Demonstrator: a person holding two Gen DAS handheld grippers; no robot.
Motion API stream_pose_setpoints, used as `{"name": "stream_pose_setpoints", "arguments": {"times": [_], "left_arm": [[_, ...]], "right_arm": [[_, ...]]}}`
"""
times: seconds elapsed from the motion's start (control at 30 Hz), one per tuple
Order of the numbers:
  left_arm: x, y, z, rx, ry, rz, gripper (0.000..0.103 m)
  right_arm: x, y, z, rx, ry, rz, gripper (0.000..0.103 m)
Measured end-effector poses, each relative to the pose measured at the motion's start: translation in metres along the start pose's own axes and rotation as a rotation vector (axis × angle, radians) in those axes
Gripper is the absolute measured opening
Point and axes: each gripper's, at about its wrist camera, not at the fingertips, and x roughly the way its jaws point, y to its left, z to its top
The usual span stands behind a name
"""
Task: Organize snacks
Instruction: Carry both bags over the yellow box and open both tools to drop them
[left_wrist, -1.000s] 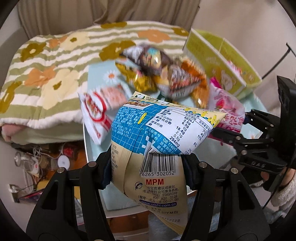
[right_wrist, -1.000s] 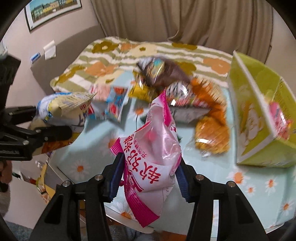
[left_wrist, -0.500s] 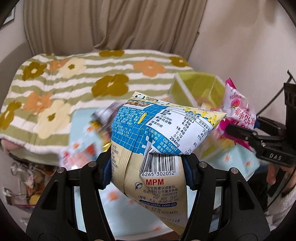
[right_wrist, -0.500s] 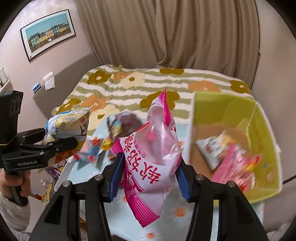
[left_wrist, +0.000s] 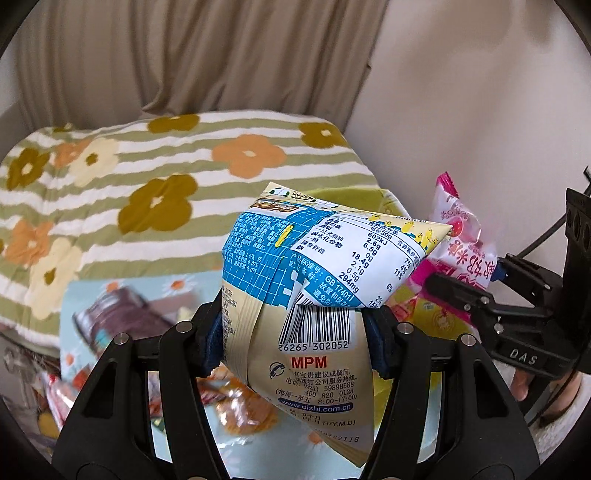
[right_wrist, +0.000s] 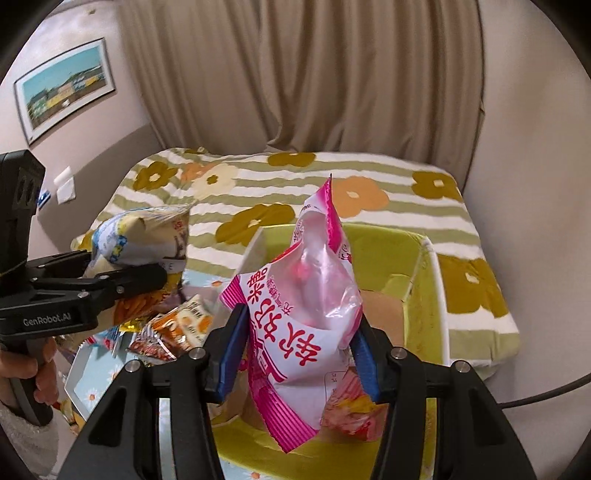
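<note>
The left gripper is clamping a blue-and-cream snack bag between its pads, in the air above the flowered table cloth. The right gripper is pinching a pink snack bag, which is hanging over the open yellow-green box. More snack packets are lying on the table.
</note>
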Motion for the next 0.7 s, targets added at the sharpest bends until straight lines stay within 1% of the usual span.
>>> {"name": "stream_pose_setpoints", "arguments": {"times": [0.17, 0.27, 0.37, 0.47, 0.5, 0.53, 0.57, 0.6, 0.7], "left_arm": [[0.042, -0.027, 0.023, 0.053, 0.047, -0.033, 0.057], [0.07, -0.036, 0.033, 0.084, 0.088, -0.05, 0.058], [0.089, -0.04, 0.038, 0.105, 0.119, -0.063, 0.058], [0.105, -0.041, 0.045, 0.117, 0.14, -0.057, 0.062], [0.111, -0.042, 0.047, 0.12, 0.147, -0.064, 0.074], [0.114, -0.043, 0.048, 0.124, 0.153, -0.062, 0.092], [0.117, -0.043, 0.049, 0.13, 0.154, -0.056, 0.099], [0.118, -0.043, 0.05, 0.137, 0.141, -0.05, 0.102], [0.12, -0.039, 0.049, 0.133, 0.153, -0.044, 0.102]], "right_arm": [[0.014, -0.024, 0.0, 0.041, 0.023, -0.029, 0.049], [0.024, -0.037, -0.001, 0.078, 0.047, -0.042, 0.049], [0.035, -0.045, -0.001, 0.091, 0.07, -0.055, 0.049], [0.044, -0.053, 0.0, 0.119, 0.084, -0.063, 0.049], [0.046, -0.055, 0.0, 0.126, 0.088, -0.066, 0.049], [0.048, -0.057, 0.0, 0.128, 0.093, -0.069, 0.049], [0.049, -0.058, 0.0, 0.129, 0.098, -0.072, 0.049], [0.051, -0.059, 0.0, 0.13, 0.103, -0.074, 0.049], [0.054, -0.064, -0.003, 0.138, 0.116, -0.079, 0.049]]}}
